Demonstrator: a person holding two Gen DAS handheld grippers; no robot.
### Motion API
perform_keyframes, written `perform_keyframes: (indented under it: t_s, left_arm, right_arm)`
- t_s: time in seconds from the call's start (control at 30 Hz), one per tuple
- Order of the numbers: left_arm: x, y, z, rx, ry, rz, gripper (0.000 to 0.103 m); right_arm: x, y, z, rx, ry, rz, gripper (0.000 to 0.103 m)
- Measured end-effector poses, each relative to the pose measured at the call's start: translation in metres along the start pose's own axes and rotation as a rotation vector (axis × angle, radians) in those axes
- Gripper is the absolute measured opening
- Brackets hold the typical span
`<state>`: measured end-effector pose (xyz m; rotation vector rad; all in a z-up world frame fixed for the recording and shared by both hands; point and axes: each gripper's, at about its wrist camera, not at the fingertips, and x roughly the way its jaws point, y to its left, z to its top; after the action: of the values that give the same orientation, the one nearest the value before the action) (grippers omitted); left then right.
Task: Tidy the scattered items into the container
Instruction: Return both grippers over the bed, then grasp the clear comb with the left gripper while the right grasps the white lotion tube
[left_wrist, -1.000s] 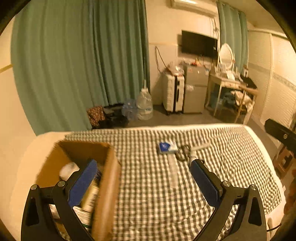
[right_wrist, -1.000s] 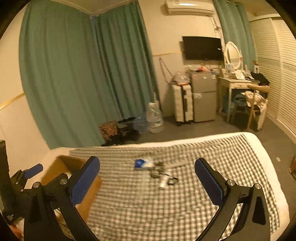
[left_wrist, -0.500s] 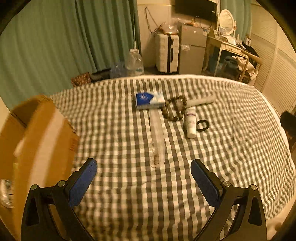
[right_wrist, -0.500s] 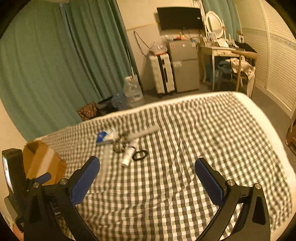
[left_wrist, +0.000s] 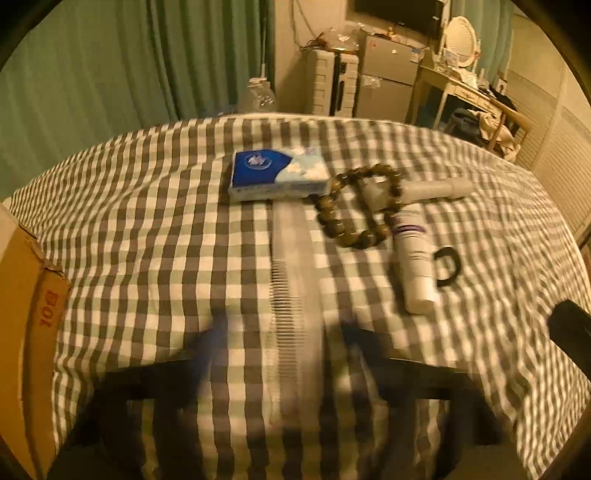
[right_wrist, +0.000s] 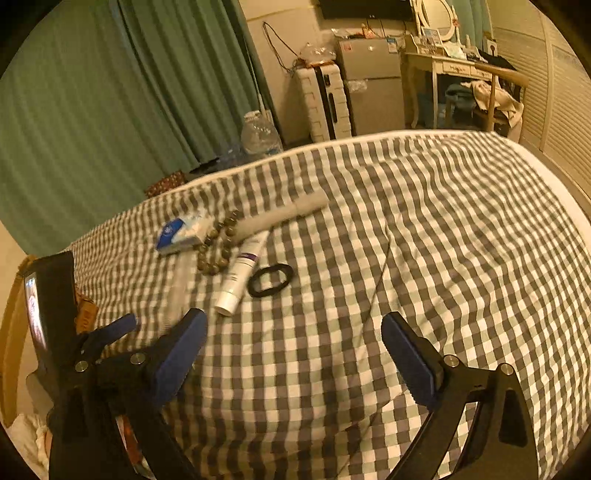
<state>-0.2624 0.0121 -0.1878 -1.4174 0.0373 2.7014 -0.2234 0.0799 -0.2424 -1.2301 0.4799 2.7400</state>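
Left wrist view: blurred left hand-held gripper (left_wrist: 284, 350) low over the grey-and-white checked bed (left_wrist: 147, 221), straddling a clear plastic comb (left_wrist: 291, 280). Jaws just closing, comb between them; cannot tell whether the pads press it yet.

Likely to skid off a thin, flat, slick comb, or to pinch a fold of sheet with it and drag the cloth. Could also nudge neighbours just beyond: blue-and-white tissue pack (left_wrist: 277, 173), brown bead bracelet (left_wrist: 354, 206), white squeeze tube (left_wrist: 413, 266), black hair tie (left_wrist: 448, 266), pale long stick (left_wrist: 436, 188).

Right wrist view: right hand-held gripper (right_wrist: 291, 347) wide apart, just narrowing a little, nothing between, near the tube's cap end. Risk of crowding the left one.

Brown cardboard box (left_wrist: 33, 314) at the bed's left edge, well apart from the items. Only its outer wall visible; contents hidden.
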Motion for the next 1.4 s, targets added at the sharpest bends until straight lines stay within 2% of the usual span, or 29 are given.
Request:
perform_keyframes:
  t_s: [0.13, 0.33, 0.5, 0.57, 0.6, 0.73, 0.8, 0.83, 1.0, 1.13, 1.2, 1.27, 1.4]
  left_arm:
    - [-0.009, 0.016, -0.006, -0.06, -0.023, -0.075, 0.027]
    - [-0.021, 0.046, -0.028, -0.106, -0.012, -0.061, 0.027]
    - [-0.022, 0.053, -0.038, -0.083, -0.024, -0.055, 0.027]
    - [-0.023, 0.056, -0.038, -0.09, -0.021, -0.059, 0.027]
    - [-0.023, 0.057, -0.037, -0.091, -0.023, -0.058, 0.027]
    - [-0.023, 0.06, -0.036, -0.091, -0.015, -0.06, 0.027]
    - [-0.025, 0.063, -0.037, -0.097, -0.006, -0.059, 0.027]
    - [-0.024, 0.063, -0.032, -0.101, -0.002, -0.059, 0.027]
    - [-0.039, 0.067, -0.044, -0.109, 0.021, -0.064, 0.027]
    - [-0.047, 0.068, -0.055, -0.109, 0.035, -0.062, 0.027]
    - [-0.048, 0.066, -0.06, -0.106, 0.046, -0.061, 0.027]
    - [-0.05, 0.063, -0.064, -0.095, 0.047, -0.055, 0.027]
    - [-0.049, 0.058, -0.067, -0.083, 0.051, -0.045, 0.027]
  right_arm:
    - [0.008, -0.002, 0.002, 0.021, 0.016, 0.007, 0.096]
    - [0.035, 0.029, 0.008, -0.04, 0.068, 0.031, 0.094]
    - [0.066, 0.053, 0.01, -0.079, 0.123, 0.027, 0.082]
    - [0.079, 0.058, 0.011, -0.076, 0.144, 0.003, 0.069]
    - [0.084, 0.06, 0.012, -0.069, 0.149, -0.006, 0.066]
    - [0.092, 0.06, 0.011, -0.083, 0.14, -0.074, 0.043]
    - [0.086, 0.058, 0.009, -0.101, 0.147, -0.054, 0.025]
    - [0.078, 0.055, 0.006, -0.106, 0.161, -0.041, 0.022]
    - [0.049, 0.052, -0.029, -0.14, 0.281, 0.018, 0.022]
    - [0.027, 0.05, -0.063, -0.144, 0.342, 0.046, 0.022]
    - [0.024, 0.047, -0.064, -0.133, 0.349, 0.058, 0.025]
    - [0.025, 0.043, -0.059, -0.105, 0.339, 0.064, 0.034]
    - [0.035, 0.038, -0.046, -0.046, 0.319, 0.066, 0.035]
